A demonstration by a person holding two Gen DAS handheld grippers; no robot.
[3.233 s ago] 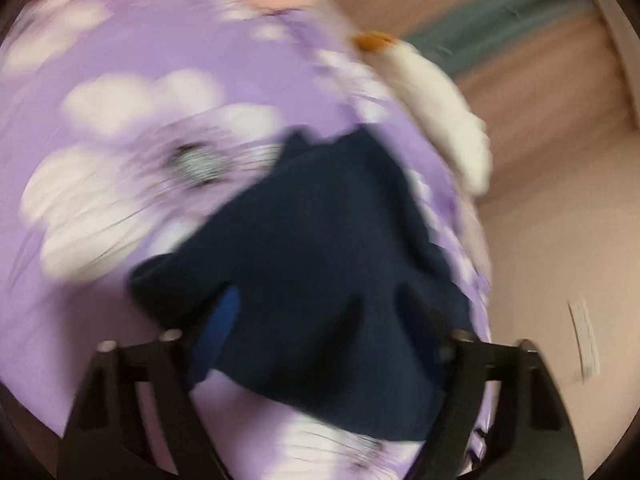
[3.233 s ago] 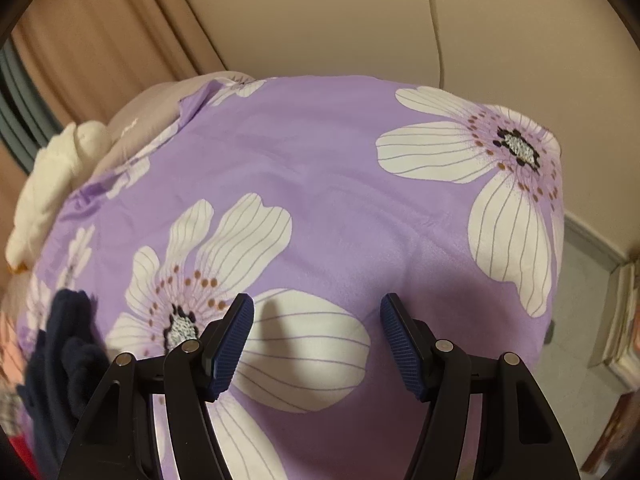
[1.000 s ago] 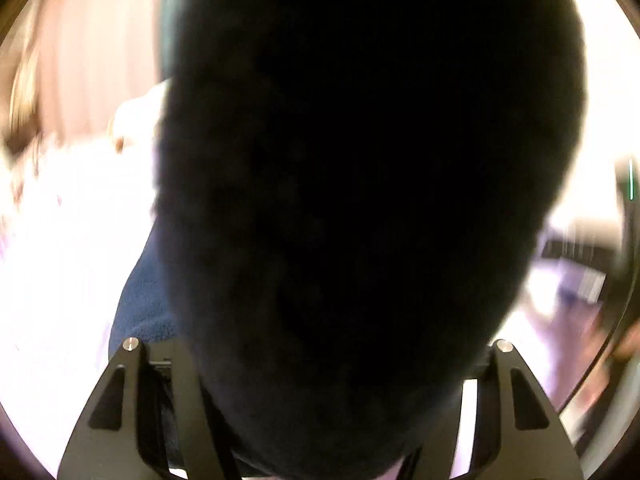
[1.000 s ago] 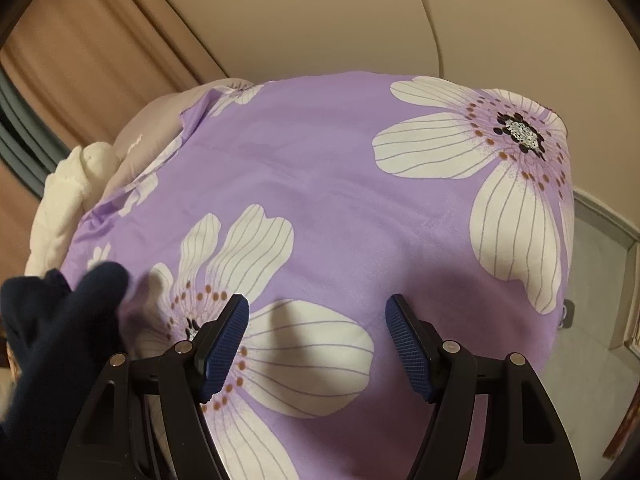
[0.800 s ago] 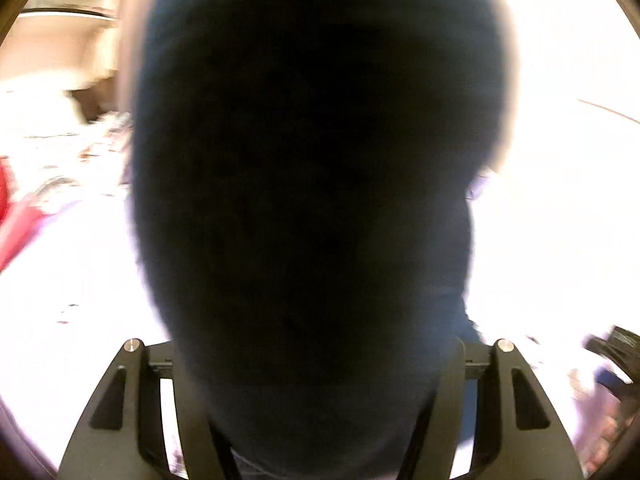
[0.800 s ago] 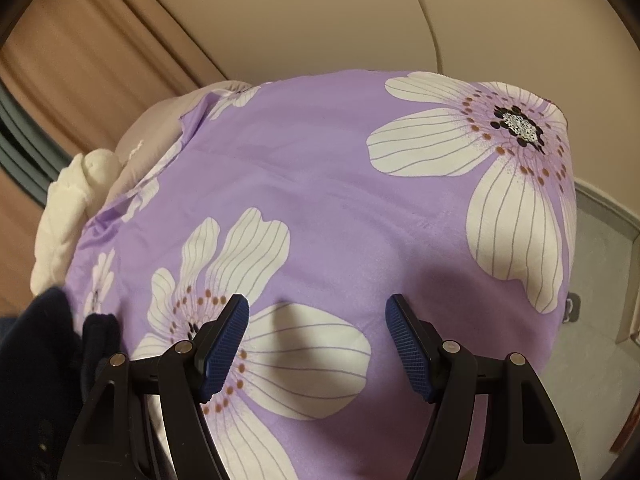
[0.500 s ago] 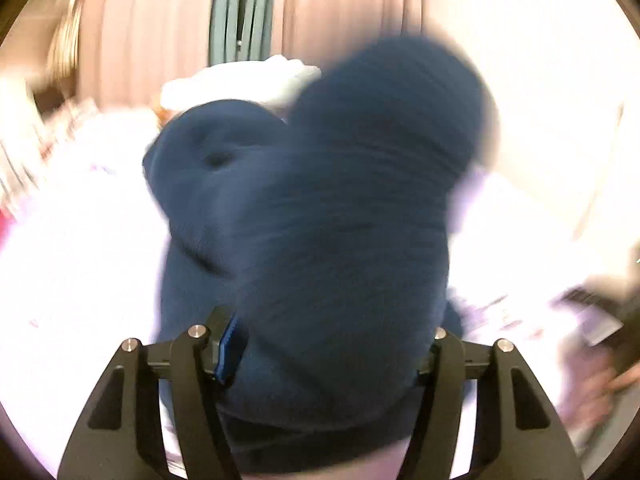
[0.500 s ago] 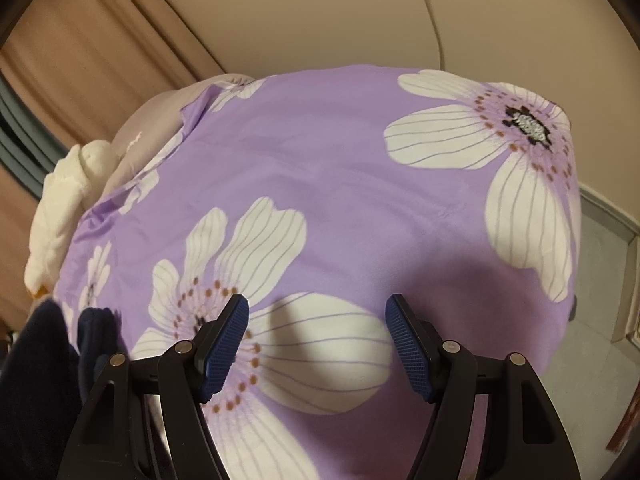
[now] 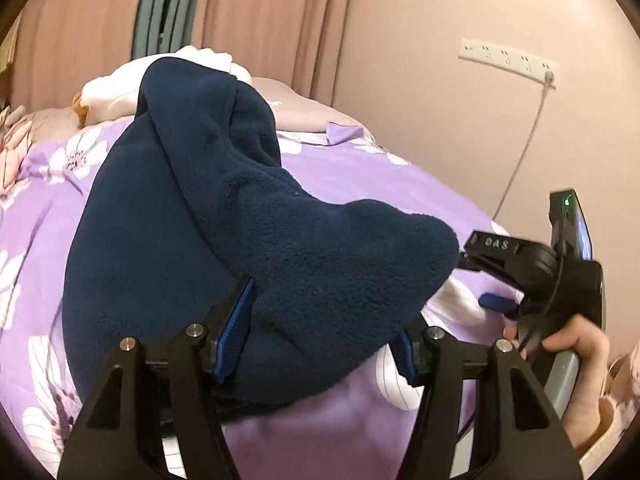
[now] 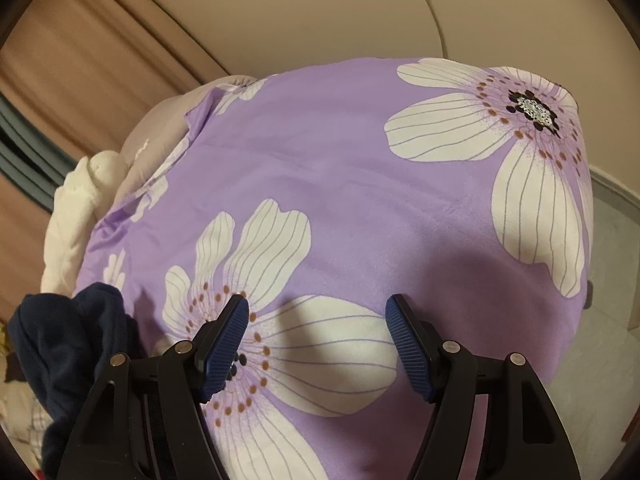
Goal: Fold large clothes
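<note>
A dark navy fleece garment [image 9: 224, 232] lies bunched on the purple flowered bedcover [image 9: 360, 184]. In the left wrist view it fills the gap of my left gripper [image 9: 320, 340]; the jaws stand wide apart with the fleece heaped between and over them. My right gripper [image 10: 318, 340] is open and empty, hovering over a white flower on the cover [image 10: 320, 160]. The garment also shows at the lower left of the right wrist view [image 10: 68, 344]. The right gripper's body [image 9: 528, 276] shows at the right of the left wrist view, held by a hand.
A white padded quilt [image 9: 120, 84] lies at the bed's head by the pink curtains. A wall socket strip [image 9: 508, 60] with a hanging cable is at the right. The bed's edge and grey floor [image 10: 612, 240] are at the right.
The navy garment, which blocked the whole left wrist view a second ago, has dropped lower and now lies on the bed. The right gripper has hardly moved and stays open.
</note>
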